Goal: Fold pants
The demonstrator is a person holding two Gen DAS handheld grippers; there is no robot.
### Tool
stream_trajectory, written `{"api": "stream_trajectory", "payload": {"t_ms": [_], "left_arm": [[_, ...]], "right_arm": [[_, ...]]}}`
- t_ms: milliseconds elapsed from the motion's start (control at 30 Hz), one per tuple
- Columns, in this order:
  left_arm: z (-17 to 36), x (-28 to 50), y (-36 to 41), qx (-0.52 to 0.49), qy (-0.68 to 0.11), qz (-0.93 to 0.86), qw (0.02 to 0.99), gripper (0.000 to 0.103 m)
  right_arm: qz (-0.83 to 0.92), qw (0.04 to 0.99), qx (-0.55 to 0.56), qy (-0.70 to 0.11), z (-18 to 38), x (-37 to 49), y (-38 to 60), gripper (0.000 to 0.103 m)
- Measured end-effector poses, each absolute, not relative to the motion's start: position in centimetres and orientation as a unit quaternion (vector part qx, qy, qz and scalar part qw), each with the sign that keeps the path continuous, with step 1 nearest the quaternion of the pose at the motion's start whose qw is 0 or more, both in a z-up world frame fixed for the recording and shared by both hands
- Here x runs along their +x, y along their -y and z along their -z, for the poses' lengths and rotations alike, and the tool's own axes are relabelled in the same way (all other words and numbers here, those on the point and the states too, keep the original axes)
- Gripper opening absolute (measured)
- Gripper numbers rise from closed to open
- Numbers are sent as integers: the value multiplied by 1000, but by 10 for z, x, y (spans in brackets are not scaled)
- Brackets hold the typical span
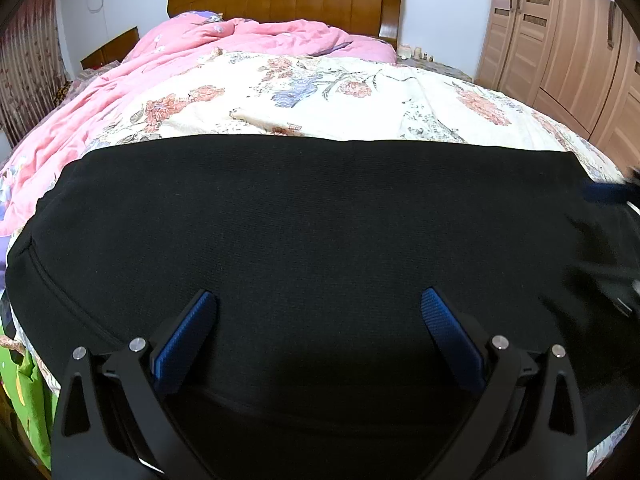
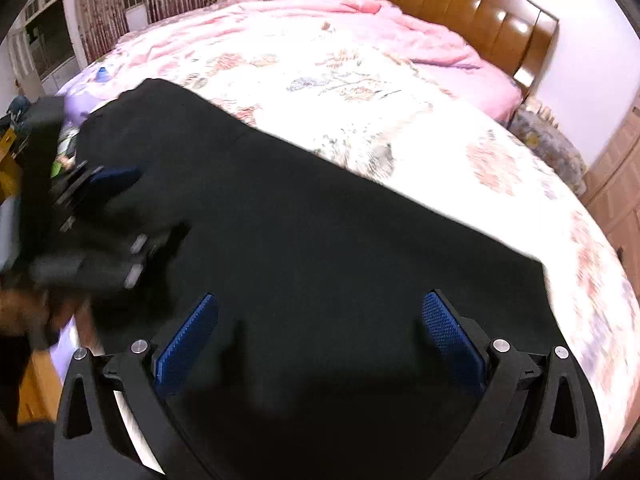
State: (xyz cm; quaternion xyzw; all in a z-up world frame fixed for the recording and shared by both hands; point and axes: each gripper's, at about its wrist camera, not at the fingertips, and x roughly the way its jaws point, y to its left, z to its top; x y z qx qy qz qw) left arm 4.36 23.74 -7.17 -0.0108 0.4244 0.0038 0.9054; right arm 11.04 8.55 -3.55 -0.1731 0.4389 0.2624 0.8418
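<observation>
Black pants [image 1: 312, 232] lie flat along the bed's [image 1: 400, 100] near edge, pink quilt [image 1: 192, 52] behind, with left claw [image 1: 318, 312] and right claw [image 2: 320, 316] spread wide, empty, above them.

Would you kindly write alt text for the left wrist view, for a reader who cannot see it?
Black pants lie spread flat across a floral bedspread, with the open left gripper poised over their near edge. Behind are a pink quilt and a wooden headboard.
</observation>
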Motion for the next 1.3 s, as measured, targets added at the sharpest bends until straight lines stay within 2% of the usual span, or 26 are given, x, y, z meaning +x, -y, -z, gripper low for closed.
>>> {"api": "stream_trajectory", "payload": {"t_ms": [200,333,967,1133,1300], "left_arm": [[72,44,-239,-10,-423,-3,906,102],[72,44,-238,-8,-425,-2,905,102],[66,46,-243,-8,-441,-3,897,102],[51,70,-277,29,-427,-48,902,102],[71,117,-356,-79,-449,-41,889,102]], "right_arm": [[-231,849,-162,-447,54,154,-96,99],[-243,862,-160,-416,59,148,-84,99],[-235,866,-162,-411,60,147,-88,99],[-236,865,-161,-412,60,147,-88,99],[-235,866,-161,-412,60,146,-89,99]]}}
